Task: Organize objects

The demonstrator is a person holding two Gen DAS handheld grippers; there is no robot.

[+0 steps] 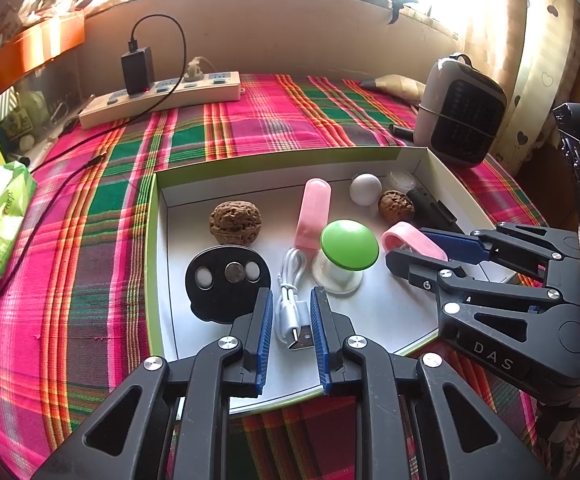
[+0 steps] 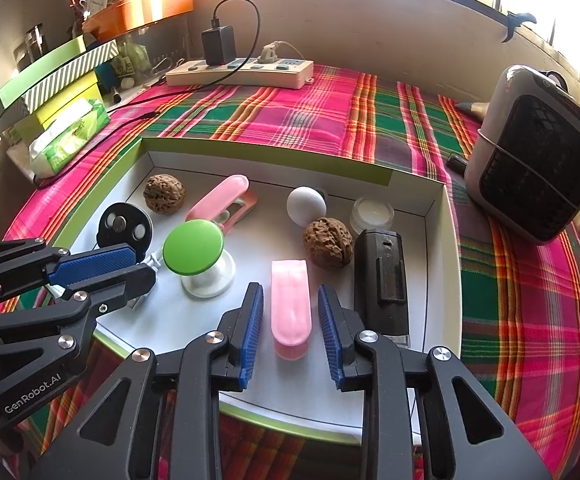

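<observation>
Already we find the white box on the plaid-covered bench well filled: two walnuts, a white ball, a small jar, a black case, a green-capped knob, a black disc and a pink clip all lie inside it. What remains, by our reading, is little more than letting go of the last two pieces (nothing loose is visible on the cloth around the box, apart from a tissue pack, a power strip and a small heater that look like fixtures).

We see the right gripper with its jaws slightly spread, the pink cap lying on the box floor between the blue pads with a gap on either side, just left of the black case. The left gripper stands likewise a little parted over the coiled white cable; its plug end lies between the pads, which do not appear to press on it, beside the black disc and just in front of the green knob.
</observation>
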